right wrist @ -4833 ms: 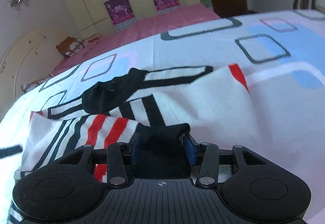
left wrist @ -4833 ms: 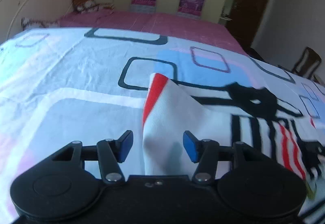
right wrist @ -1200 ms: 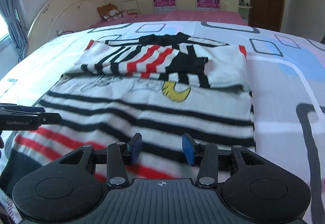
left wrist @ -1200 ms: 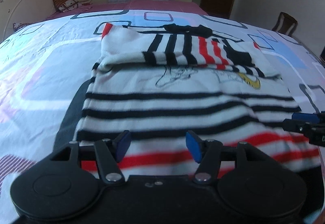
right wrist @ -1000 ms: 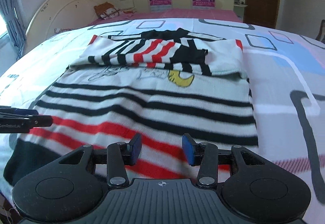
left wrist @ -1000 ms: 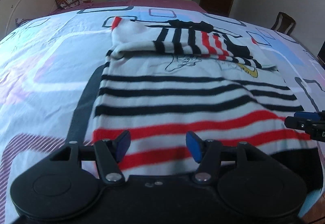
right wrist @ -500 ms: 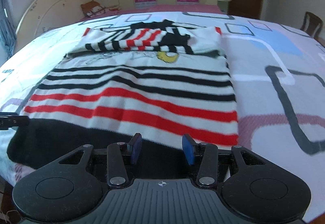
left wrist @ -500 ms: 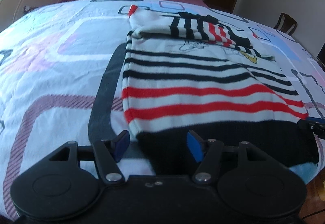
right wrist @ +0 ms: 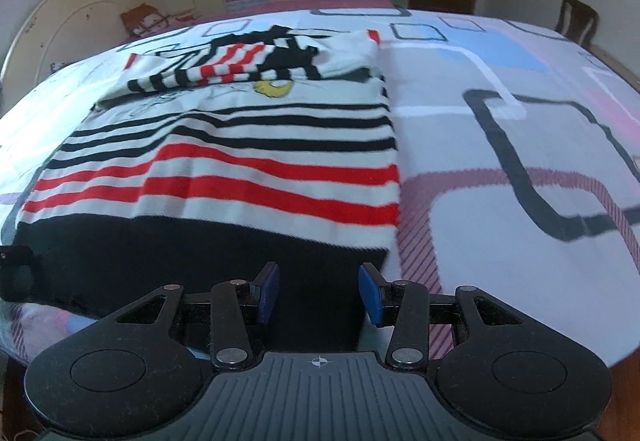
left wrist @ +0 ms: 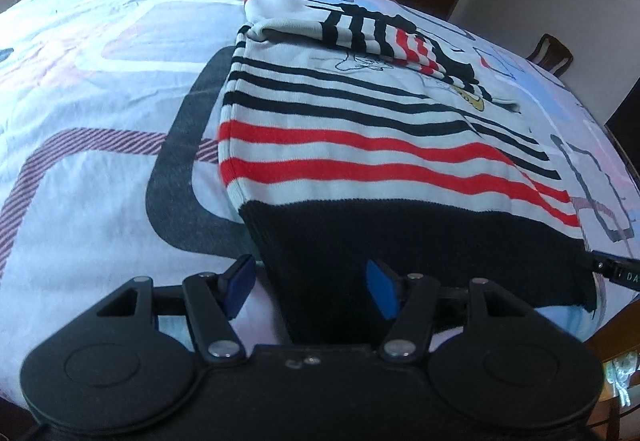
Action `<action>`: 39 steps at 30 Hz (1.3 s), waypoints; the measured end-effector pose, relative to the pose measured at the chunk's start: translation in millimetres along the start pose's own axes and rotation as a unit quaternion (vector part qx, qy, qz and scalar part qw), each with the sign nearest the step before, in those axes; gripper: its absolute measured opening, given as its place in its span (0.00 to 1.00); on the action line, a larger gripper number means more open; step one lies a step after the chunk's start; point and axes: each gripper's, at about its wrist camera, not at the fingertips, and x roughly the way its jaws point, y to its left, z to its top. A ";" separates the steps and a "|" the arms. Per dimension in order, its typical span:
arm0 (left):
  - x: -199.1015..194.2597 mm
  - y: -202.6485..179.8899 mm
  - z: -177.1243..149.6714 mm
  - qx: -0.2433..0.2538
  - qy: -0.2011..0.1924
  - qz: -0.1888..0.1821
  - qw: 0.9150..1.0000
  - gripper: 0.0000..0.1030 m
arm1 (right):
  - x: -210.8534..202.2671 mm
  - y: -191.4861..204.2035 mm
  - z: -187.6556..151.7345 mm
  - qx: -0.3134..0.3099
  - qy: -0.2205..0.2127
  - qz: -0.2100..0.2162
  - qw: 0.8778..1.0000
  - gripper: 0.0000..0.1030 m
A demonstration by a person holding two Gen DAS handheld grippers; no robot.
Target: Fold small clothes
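While the striped sweater (left wrist: pixel 360 145) is lying flat on the bed (left wrist: pixel 100 81), long axis running away from me, I'm hovering both grippers, L (left wrist: pixel 308 291) & R (right wrist: pixel 318 291), half open and holding nothing, over its near black hem corners.

The sweater (left wrist: pixel 360 145) lies flat on the bedsheet (left wrist: pixel 100 89), its sleeves (right wrist: pixel 248 69) folded across its far end.

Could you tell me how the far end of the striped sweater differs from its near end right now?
The sweater's far end is doubled up, with the sleeves folded across the chest; the near hem lies in a flat single layer. The far end shows thin black and red stripes on white; the near hem is a solid black band. Both rest on the patterned bedsheet.
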 end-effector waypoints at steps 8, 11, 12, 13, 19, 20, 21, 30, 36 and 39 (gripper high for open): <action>2.3 0.1 -3.3 -0.018 -0.006 -0.016 1.000 0.57 | 4.0 -12.9 -7.5 0.034 0.009 -0.002 0.999 0.43; 2.2 -0.3 -3.0 -0.023 -0.004 -0.026 0.999 0.49 | 6.5 -11.0 -7.3 0.036 0.016 0.014 0.999 0.42; 2.3 0.4 -2.9 -0.027 -0.004 -0.030 0.999 0.44 | 6.9 -9.9 -6.8 0.038 0.018 0.020 0.999 0.42; 2.5 1.1 -2.9 -0.031 -0.003 -0.033 0.999 0.42 | 7.4 -8.5 -6.9 0.038 0.021 0.026 0.999 0.42; 5.1 4.0 -1.5 -0.035 0.000 -0.049 0.998 0.14 | 10.6 -3.7 -6.5 0.028 0.029 0.035 0.999 0.21; 5.7 4.1 -0.9 -0.034 0.001 -0.051 0.998 0.13 | 11.0 -3.6 -6.1 0.027 0.029 0.035 0.999 0.21; 5.6 4.3 0.1 -0.033 0.000 -0.054 0.998 0.11 | 11.1 -3.6 -5.7 0.026 0.030 0.036 0.999 0.20; -19.7 2.7 31.7 -0.029 -0.059 -0.092 0.994 0.09 | -13.3 -4.5 18.9 0.041 -0.022 0.062 0.997 0.05; -25.6 -3.0 71.1 -0.032 -0.095 -0.115 0.988 0.09 | -22.1 -1.8 60.0 0.050 -0.071 0.080 0.993 0.05; -20.9 -5.9 93.7 -0.030 -0.114 -0.116 0.986 0.09 | -17.0 -5.1 85.6 0.056 -0.094 0.089 0.990 0.05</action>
